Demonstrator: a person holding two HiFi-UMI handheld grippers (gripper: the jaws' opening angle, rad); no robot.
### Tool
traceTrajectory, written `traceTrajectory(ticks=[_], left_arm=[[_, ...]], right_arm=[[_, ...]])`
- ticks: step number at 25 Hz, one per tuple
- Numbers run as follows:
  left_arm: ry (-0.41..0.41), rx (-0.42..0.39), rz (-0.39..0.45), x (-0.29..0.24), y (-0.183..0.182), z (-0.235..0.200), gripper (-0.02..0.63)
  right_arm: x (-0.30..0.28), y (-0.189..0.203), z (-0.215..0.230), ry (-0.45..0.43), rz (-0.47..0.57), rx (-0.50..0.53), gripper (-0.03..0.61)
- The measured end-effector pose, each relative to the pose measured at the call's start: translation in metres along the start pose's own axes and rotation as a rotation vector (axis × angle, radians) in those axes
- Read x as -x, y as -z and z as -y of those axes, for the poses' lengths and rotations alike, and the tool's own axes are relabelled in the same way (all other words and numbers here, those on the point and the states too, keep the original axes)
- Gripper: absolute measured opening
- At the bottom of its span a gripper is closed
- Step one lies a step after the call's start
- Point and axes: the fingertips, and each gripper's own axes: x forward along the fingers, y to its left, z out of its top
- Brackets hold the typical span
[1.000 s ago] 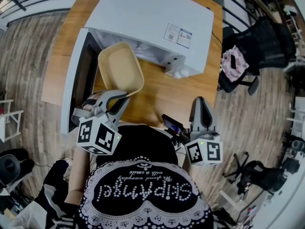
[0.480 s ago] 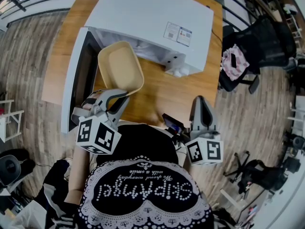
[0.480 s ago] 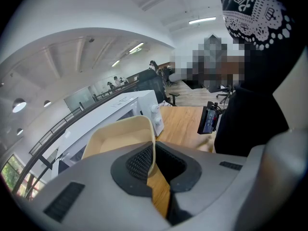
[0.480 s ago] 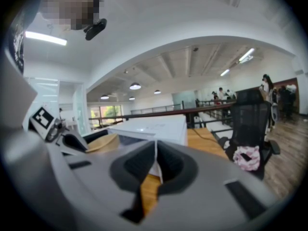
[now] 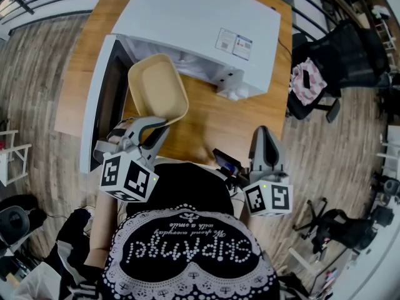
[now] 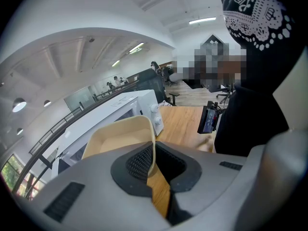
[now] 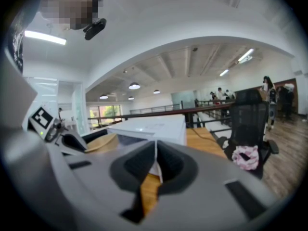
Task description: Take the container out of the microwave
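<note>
Left gripper (image 5: 152, 125) grasps the container (image 5: 157, 86) rim; the container sits at its 12 o'clock, outside the microwave (image 5: 200, 24). Right gripper (image 5: 265, 136) is clenched and empty. Hazard: the one-edge pinch may let the container pivot or slip.

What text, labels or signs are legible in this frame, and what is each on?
"SkipAngel", roughly, upside down on the person's black shirt; smaller line above it unreadable.
Two stickers on the microwave top: too small to read.
On the marker cubes: square codes only, no words.
</note>
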Motion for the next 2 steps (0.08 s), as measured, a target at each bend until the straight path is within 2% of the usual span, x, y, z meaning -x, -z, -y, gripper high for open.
traceTrajectory(ticks=[2], left_arm=[[0.000, 0.000, -0.001, 0.0011, 0.0005, 0.0000, 0.041]], right_arm=[[0.0009, -0.0001, -0.0005, 0.003, 0.001, -0.001, 0.038]])
